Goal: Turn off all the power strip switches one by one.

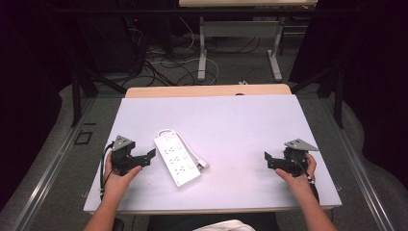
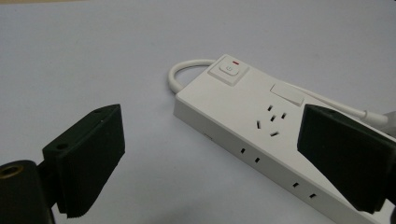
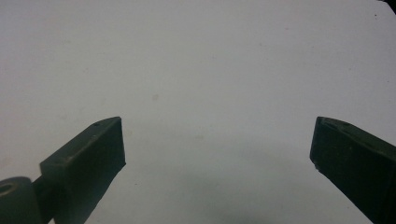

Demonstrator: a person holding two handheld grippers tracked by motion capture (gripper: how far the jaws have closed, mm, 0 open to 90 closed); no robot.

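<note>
The left tool [image 1: 153, 155] sits at about 8 o'clock on the table [image 1: 240, 120]. Its jaws are wide apart and hold nothing. It points at the white power strip [image 1: 177, 159], which lies just beside it, near but not touching. In the left gripper view, the strip [image 2: 261, 135] lies flat between the two black jaws, a bit farther out. Its square button [image 2: 229, 71] is at the far end, with a tiny red mark by it. A white cord [image 2: 187, 70] loops out from that end and runs back along the far side.

The right tool [image 1: 267, 159] is at about 4 o'clock, well apart from the strip. Its jaws are wide too, and hold nothing. In the right gripper view there is just bare table [image 3: 196, 70] past its jaws.

I think the job is only starting. Nothing is grabbed yet. The left tool looks ready to go for the strip. Next, it needs to slide forward a little toward 3 o'clock, get its jaws around the strip's edge, or put one jaw tip on the button, and then close or press softly. The strip is smooth and light, so it might slip away if pushed from one side.
</note>
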